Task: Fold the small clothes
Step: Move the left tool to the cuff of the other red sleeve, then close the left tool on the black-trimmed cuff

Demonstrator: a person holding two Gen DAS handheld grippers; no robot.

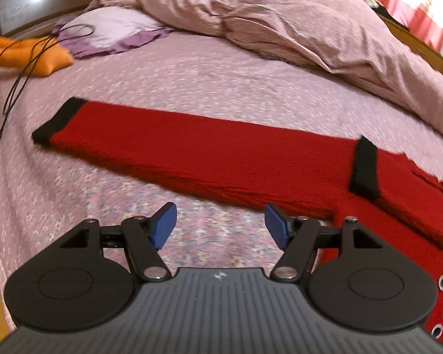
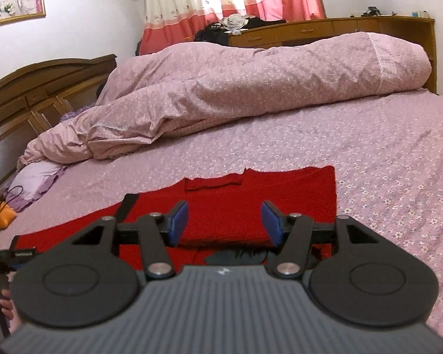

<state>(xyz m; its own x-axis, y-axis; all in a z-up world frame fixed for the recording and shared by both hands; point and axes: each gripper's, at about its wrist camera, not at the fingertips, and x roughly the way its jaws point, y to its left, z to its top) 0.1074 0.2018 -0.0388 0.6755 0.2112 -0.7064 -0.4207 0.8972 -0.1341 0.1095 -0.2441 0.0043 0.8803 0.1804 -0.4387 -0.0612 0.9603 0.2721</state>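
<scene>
Both tools hang empty with jaws spread: the left hand-held gripper (image 1: pixel 220 225) over bare bedsheet (image 1: pixel 168 73) just short of the red sweater (image 1: pixel 191 150), the right hand-held gripper (image 2: pixel 224 222) low over its folded body. The garment lies flat on the bed — one long sleeve (image 1: pixel 150 138) stretched out leftward, black cuff (image 1: pixel 57 121) at its end. Best to pinch that cuff cleanly, lift only slightly, and lay the sleeve across the body without dragging. Beyond, the quilt (image 2: pixel 251 88) lies bunched.
</scene>
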